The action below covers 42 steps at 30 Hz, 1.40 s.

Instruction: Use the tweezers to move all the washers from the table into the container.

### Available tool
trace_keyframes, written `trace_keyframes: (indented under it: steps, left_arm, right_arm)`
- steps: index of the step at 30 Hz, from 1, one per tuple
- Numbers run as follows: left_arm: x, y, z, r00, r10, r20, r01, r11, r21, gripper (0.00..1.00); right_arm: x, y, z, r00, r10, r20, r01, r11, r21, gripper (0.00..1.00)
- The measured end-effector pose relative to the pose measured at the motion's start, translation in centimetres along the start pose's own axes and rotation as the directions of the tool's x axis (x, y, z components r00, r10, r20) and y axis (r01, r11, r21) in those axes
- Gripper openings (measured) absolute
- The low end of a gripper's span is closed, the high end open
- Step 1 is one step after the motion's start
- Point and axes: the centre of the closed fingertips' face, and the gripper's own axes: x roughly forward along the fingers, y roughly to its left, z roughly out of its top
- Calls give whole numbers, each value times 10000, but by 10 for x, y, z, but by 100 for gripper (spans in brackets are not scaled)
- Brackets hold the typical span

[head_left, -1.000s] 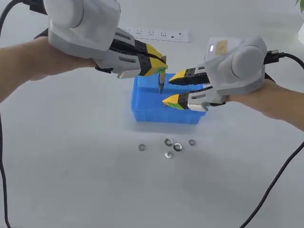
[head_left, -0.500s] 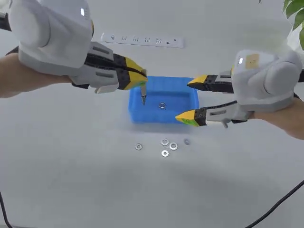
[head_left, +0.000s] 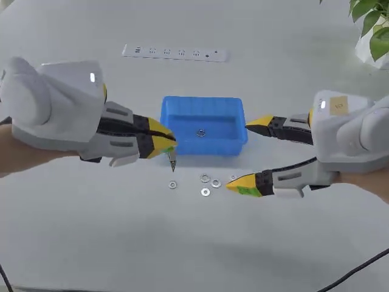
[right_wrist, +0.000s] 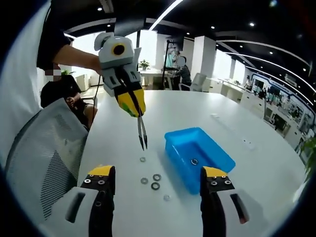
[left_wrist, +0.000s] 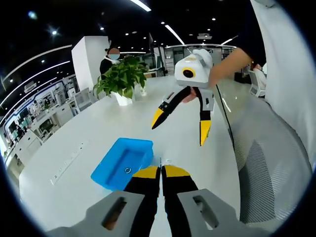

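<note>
One washer [head_left: 201, 132] lies inside the blue container [head_left: 206, 148].

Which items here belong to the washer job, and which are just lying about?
Job: tweezers in the left gripper; loose washers on the table; blue container with one washer inside; open right gripper.
Lying about: power strip; potted plant.

White table [head_left: 73, 243] carries blue container [head_left: 206, 148], loose washers [head_left: 205, 192], power strip [head_left: 175, 53].

Light: bright, even, from ceiling strips [right_wrist: 168, 12]
Shadows: faint on table [head_left: 182, 249] below fingers [head_left: 243, 182]
Edges: fisheye bending, gripper views
Focus: sharp
</note>
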Motion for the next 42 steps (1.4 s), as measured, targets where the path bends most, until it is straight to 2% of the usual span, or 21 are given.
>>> trace_keyframes:
  steps: [2, 4, 10, 19, 26, 32, 36, 42]
  left_arm:
    - [-1, -1, -3, 9997, 121, 200, -117, 9998, -187, 5]
    - [-3, -2, -8, 9997, 156, 184, -150, 9994, -315, 5]
    - [-1, -8, -15, 9994, 211, 263, -207, 9997, -158, 5]
    - [7, -14, -21, 9998, 93, 179, -92, 10000, -28, 5]
    - [8, -15, -26, 9999, 134, 101, -135, 9998, 135, 5]
    - [10, -15, -24, 9996, 170, 227, -174, 9997, 171, 5]
    - [11, -16, -28, 9999, 115, 105, -117, 9998, 180, 5]
    - [11, -16, -28, 9998, 97, 182, -100, 9998, 161, 5]
  right_arm:
    - [-1, 3, -5, 10000, -50, -29, 50, 10000, 22, 72]
    - [1, 10, -10, 9999, 46, -127, -46, 10000, 56, 73]
    - [3, 24, -22, 9993, 226, -288, -218, 9994, 262, 74]
    - [4, 25, -37, 9978, 251, -618, -218, 9984, 522, 73]
    - [4, 29, -37, 9978, 383, -539, -344, 9968, 719, 73]
    - [7, 35, -41, 9958, 611, -681, -565, 9962, 669, 73]
    - [8, 34, -40, 9960, 612, -652, -568, 9961, 671, 73]
    - [7, 32, -40, 9968, 540, -587, -494, 9958, 767, 72]
